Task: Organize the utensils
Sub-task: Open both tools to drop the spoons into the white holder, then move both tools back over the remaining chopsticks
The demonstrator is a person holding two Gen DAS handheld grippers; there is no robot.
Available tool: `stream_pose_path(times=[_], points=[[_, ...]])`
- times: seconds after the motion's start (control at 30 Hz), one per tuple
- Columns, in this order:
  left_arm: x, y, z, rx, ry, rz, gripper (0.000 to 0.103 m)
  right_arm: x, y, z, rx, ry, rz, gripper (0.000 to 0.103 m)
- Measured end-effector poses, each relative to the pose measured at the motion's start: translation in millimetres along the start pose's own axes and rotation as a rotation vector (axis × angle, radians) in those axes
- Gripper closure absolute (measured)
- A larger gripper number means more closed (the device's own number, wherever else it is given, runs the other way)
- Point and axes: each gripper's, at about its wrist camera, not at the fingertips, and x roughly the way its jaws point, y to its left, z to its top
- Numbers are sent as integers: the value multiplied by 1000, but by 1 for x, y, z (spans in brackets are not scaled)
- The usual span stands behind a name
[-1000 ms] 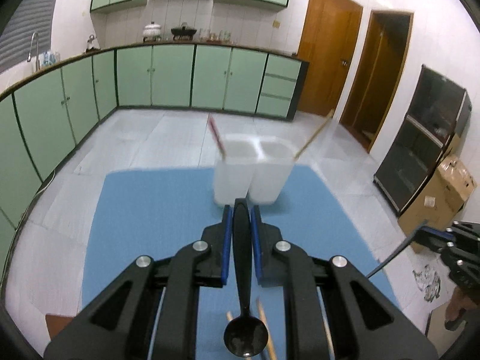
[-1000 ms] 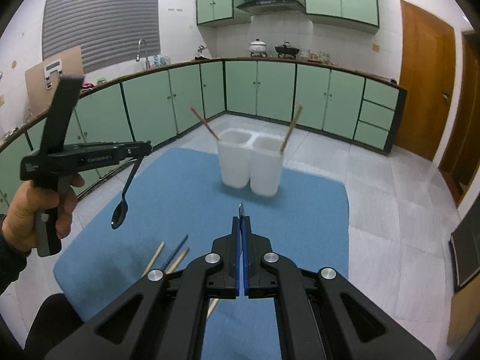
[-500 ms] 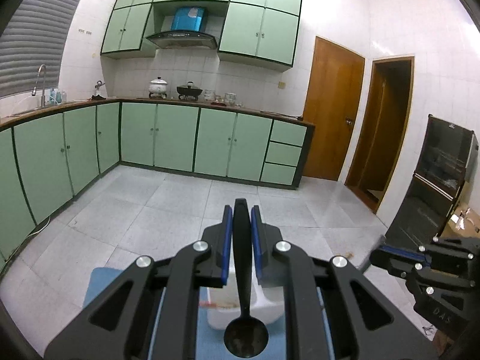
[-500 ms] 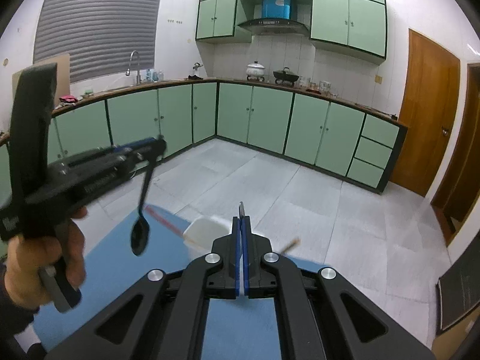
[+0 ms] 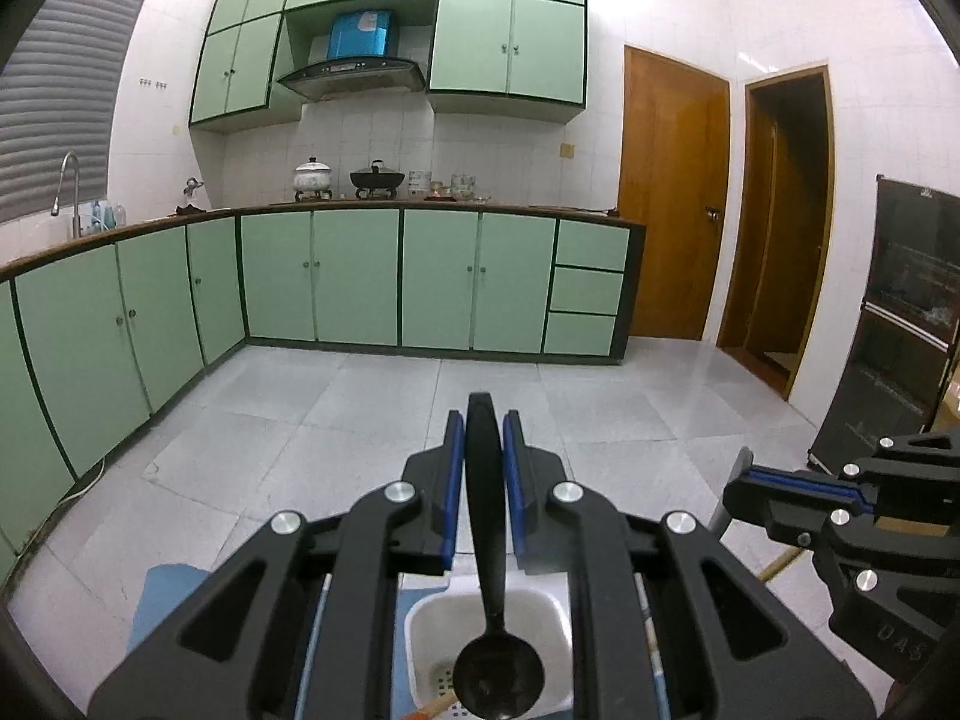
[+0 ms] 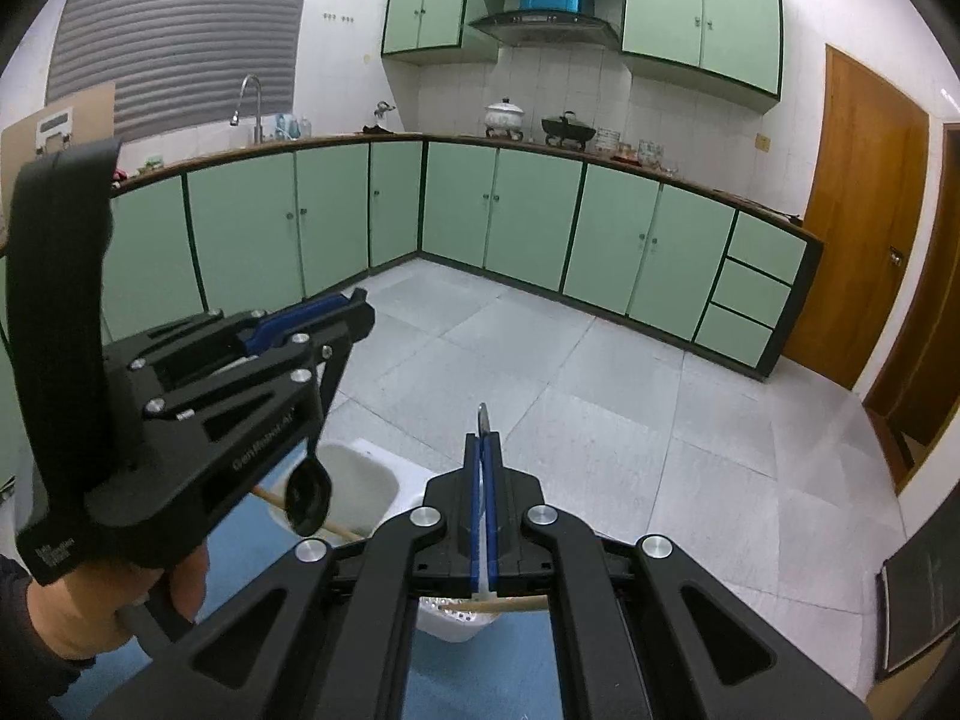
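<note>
Two grippers show: the left gripper (image 5: 483, 450) and the right gripper (image 6: 483, 450). One black spoon (image 5: 495, 669) hangs at lower centre. Two white bins (image 6: 360, 486) sit side by side. Two wooden chopsticks (image 6: 312, 519) lean inside them. One blue mat (image 6: 246, 546) lies beneath.

Cold, flat indoor light fills the kitchen from overhead, washing the white wall tiles (image 5: 672, 12) almost to glare near the top right. The grey floor tiles (image 5: 372, 414) carry a soft sheen and a pale reflection by the open doorway (image 5: 780, 222). Heavy fisheye bending curves the counter (image 6: 540, 147) and cabinets, and black vignette eats every corner. The background reads sharp; the black spoon (image 5: 495, 669) bowl close to the lens is slightly soft with a dull highlight. Shadows stay faint, with no hard edges. A greenish cast tints everything.
</note>
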Motion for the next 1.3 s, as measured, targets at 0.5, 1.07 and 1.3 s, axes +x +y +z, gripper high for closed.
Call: stream_pose_path(times=[0.5, 1.07, 1.3], points=[[-115, 18, 36, -6, -110, 2, 40, -113, -18, 8, 114, -168, 41, 92], [-345, 44, -161, -25, 168, 32, 21, -268, 83, -244, 185, -4, 62, 83], [-385, 27, -241, -55, 265, 2, 21, -277, 118, -323, 267, 105, 85, 83]])
